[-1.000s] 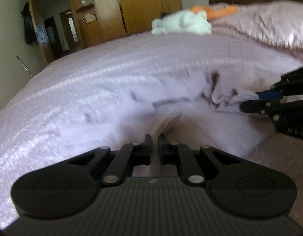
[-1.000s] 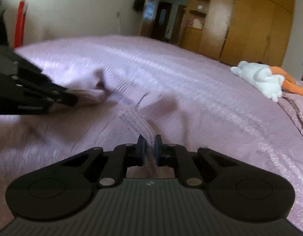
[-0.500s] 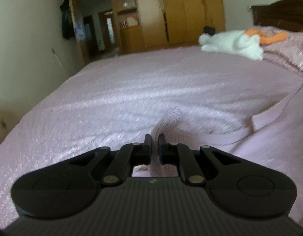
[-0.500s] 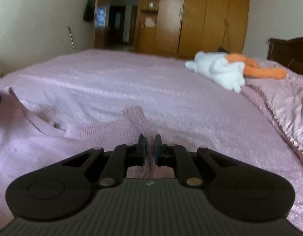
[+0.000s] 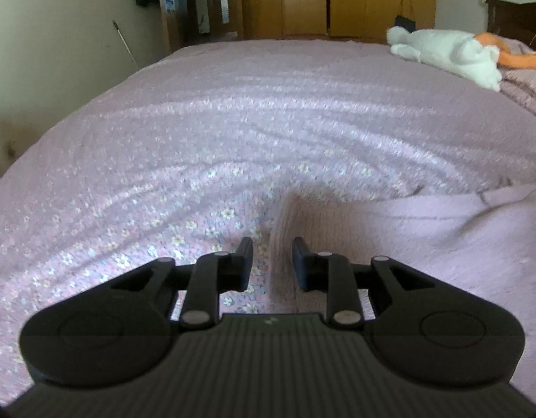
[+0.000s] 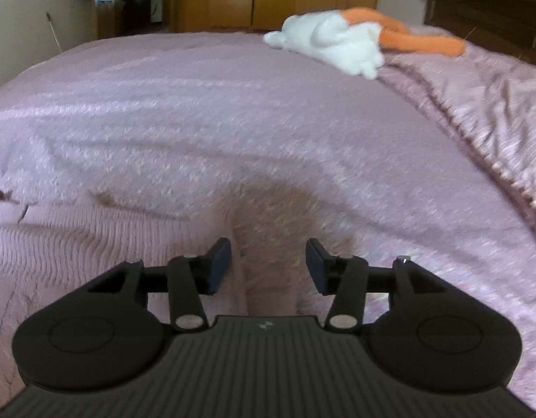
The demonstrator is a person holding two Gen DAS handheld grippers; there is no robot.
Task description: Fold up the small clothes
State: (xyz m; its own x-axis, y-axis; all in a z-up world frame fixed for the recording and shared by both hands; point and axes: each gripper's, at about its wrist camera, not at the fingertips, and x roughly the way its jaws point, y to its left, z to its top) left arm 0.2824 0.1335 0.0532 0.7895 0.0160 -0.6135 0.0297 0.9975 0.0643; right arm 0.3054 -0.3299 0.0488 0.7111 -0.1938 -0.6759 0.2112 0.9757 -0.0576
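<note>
Both claws have just let go: the left gripper (image 5: 272,261) and right gripper (image 6: 268,265) now stand spread over the pale pink knitted garment (image 6: 76,244), lying flat on the near lilac bedspread (image 5: 268,111), so this fold looks laid.

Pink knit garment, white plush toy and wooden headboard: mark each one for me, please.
pink knit garment (image 6: 93,240), right wrist view, on its ribbed body left of the fingers.
white plush toy (image 6: 332,40), right wrist view, on its white body.
wooden headboard (image 6: 494,14), right wrist view, on its dark top panel.
</note>
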